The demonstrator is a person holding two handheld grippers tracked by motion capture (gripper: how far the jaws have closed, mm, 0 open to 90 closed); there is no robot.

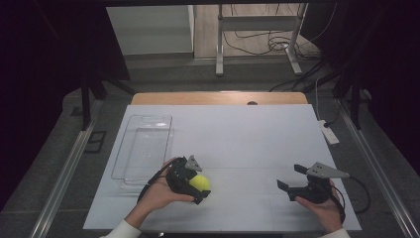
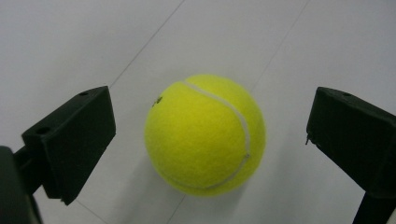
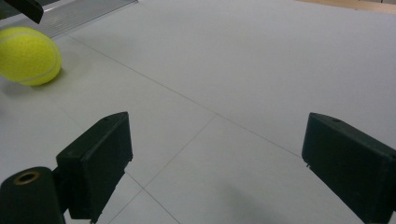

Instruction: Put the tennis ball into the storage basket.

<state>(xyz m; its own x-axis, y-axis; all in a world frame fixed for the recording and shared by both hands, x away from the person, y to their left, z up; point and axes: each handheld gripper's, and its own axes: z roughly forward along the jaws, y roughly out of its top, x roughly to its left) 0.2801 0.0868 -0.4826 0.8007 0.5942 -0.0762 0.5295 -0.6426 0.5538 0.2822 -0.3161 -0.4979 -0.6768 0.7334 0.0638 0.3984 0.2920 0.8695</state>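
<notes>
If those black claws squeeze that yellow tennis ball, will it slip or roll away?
The tennis ball is round and lies free on the flat table, so a nudge would probably roll it. Its fuzzy felt likely grips well. The left gripper stands open around it, not touching.

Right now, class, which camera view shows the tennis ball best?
The left gripper view: the tennis ball sits large and sharp between the open tongs, seam visible. The high view shows it small, partly hidden by the left gripper. The right gripper view catches it at the upper left corner, cut by the edge.
</notes>
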